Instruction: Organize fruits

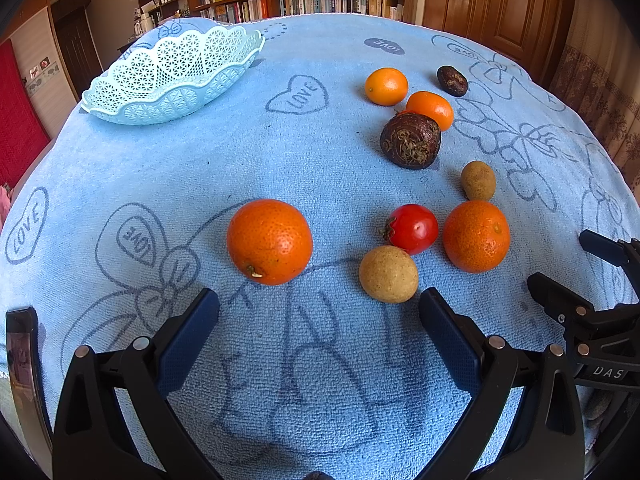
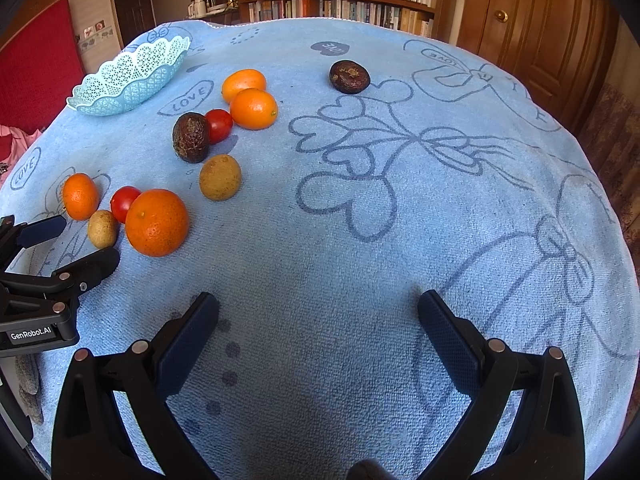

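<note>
Start of sorting | our left gripper (image 1: 320, 300) and right gripper (image 2: 318, 302) wide open, empty | next: near orange (image 1: 270, 241) to far-left basket (image 1: 172, 76)

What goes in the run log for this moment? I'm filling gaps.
left tongs: open, empty | right tongs: open, empty | basket: empty | fruits: all on towel | nearest left: orange

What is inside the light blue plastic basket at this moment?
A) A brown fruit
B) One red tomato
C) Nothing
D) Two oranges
C: the basket shows only its bare lattice, while all the fruits, such as the big orange, lie on the blue towel.
</note>
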The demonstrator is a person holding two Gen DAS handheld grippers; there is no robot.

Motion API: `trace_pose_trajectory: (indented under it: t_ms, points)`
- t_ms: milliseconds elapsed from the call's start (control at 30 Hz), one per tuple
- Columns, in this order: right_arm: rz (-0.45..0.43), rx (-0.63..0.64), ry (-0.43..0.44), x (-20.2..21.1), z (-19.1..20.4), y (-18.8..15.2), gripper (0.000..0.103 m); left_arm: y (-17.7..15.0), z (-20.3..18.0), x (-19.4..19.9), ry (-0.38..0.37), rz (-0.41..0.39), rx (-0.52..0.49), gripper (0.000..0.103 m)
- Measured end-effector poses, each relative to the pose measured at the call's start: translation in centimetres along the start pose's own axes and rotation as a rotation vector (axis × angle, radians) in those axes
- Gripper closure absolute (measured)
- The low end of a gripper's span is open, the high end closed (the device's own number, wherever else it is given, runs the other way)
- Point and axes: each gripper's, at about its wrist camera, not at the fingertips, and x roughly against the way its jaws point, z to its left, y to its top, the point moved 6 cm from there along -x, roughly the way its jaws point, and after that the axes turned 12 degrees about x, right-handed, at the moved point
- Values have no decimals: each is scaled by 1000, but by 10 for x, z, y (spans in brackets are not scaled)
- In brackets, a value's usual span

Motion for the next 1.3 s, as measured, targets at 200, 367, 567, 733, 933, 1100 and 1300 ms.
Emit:
trace_pose_trajectory:
  t_ms: [200, 367, 567, 733, 933, 1100, 1300]
  points:
    - [7, -4, 23, 0, -2, -2, 5, 0, 0, 0, -1, 1, 1, 2]
    - [32, 16, 34, -2, -2, 0, 5, 1, -2, 1, -4, 0, 2, 2]
    - [26, 15, 34, -2, -1, -1, 5, 0, -1, 0, -3, -1, 1, 2]
    - [10, 5, 41, 0, -2, -1, 5, 1, 1, 0, -4, -1, 1, 2]
    - [-53, -85, 125, 12, -10, 3, 5, 3, 5, 10, -84, -27, 40, 2]
    - [-125, -108, 167, 27, -4, 12, 5, 6, 7, 24, -159, -79, 70, 2]
    - [-126, -55, 139, 25, 7, 12, 5, 6, -13, 22, -162, -72, -26, 19]
